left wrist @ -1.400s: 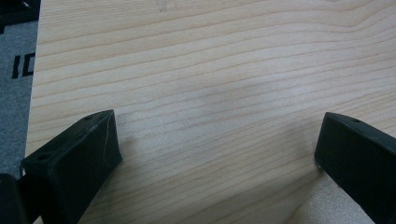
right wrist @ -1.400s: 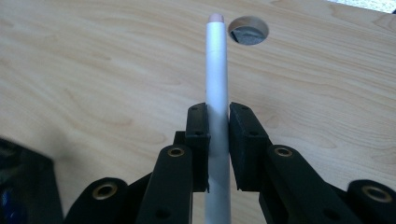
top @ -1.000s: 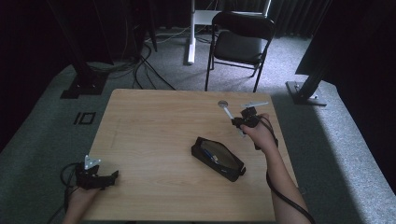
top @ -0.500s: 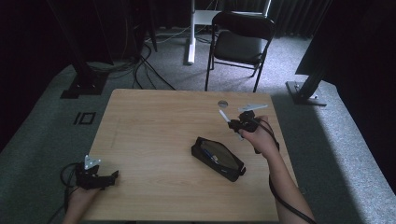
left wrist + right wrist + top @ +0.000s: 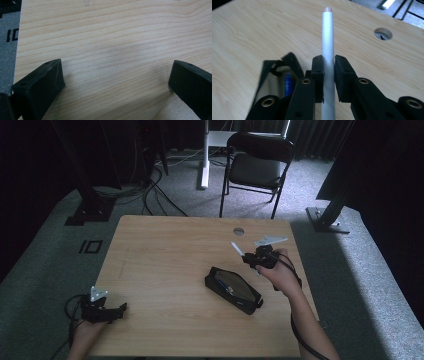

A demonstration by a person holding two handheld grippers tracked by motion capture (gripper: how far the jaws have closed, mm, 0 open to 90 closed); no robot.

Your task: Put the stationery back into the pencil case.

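Table point(image 5: 165, 265): wooden, with a round hole point(image 5: 238, 231) near the far edge.
Case point(image 5: 233, 289): black, open, lying mid-table; a blue pen point(image 5: 287, 83) inside.
Left gripper point(image 5: 116, 82): jaws wide apart, nothing between, at the near left corner.
Right gripper point(image 5: 328, 75): clamped on a white pen point(image 5: 328, 47), held above the table just beyond the case.

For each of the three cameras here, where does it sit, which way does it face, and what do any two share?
High view: above the near edge, facing forward and down on the light wooden table; both forearms, left gripper, right gripper.
Left gripper view: rides the left gripper, looks over bare wood past open jaws.
Right gripper view: rides the right gripper, jaws shut on a white cylindrical pen.
Shared: the open black fabric pencil case, in high and right gripper views.
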